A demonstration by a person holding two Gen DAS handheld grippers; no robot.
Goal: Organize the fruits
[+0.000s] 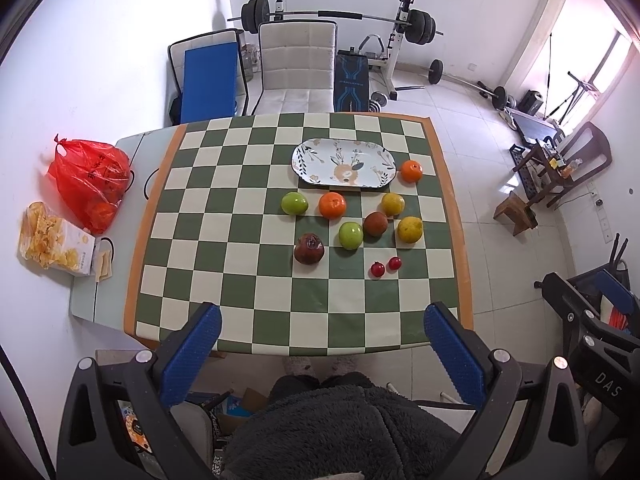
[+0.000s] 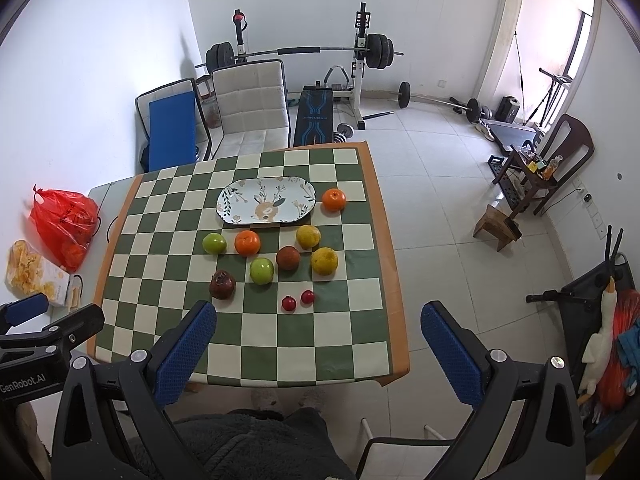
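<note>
- Looking through the left wrist view, you hold the left gripper (image 1: 322,340) high above the near edge of the table (image 1: 448,200), jaws wide apart and empty, likely to survey the whole layout before you choose.
- The plate (image 1: 344,164) lies bare toward the far side, which I judge to be the place meant for the fruit.
- Nothing is sorted yet: one orange (image 1: 411,171) sits just beside the plate's right end, another orange (image 1: 332,205) lies in front of it, between a green apple (image 1: 294,203) and a yellow citrus (image 1: 392,204).
- Nearer you lie a second green apple (image 1: 351,235), a brown fruit (image 1: 375,224), a larger yellow citrus (image 1: 409,229) and a dark pomegranate (image 1: 309,248); two small red fruits (image 1: 384,266) lie nearest, close together.
- A red bag (image 1: 90,180) and a snack box (image 1: 56,248) sit off the cloth at the left, apart from the job.

- Turning to the right wrist view, your right gripper (image 2: 318,340) hangs over the near right part of the table (image 2: 384,256), fingers spread and holding nothing.
- The plate (image 2: 266,202) and the scattered fruit lie ahead and left of it, well apart from both pads (image 2: 188,344).
- The two small red fruits (image 2: 298,300) are nearest; they look apt to roll, so close gently on them.
- The left gripper's body shows at the left edge, clear of the fruit.
</note>
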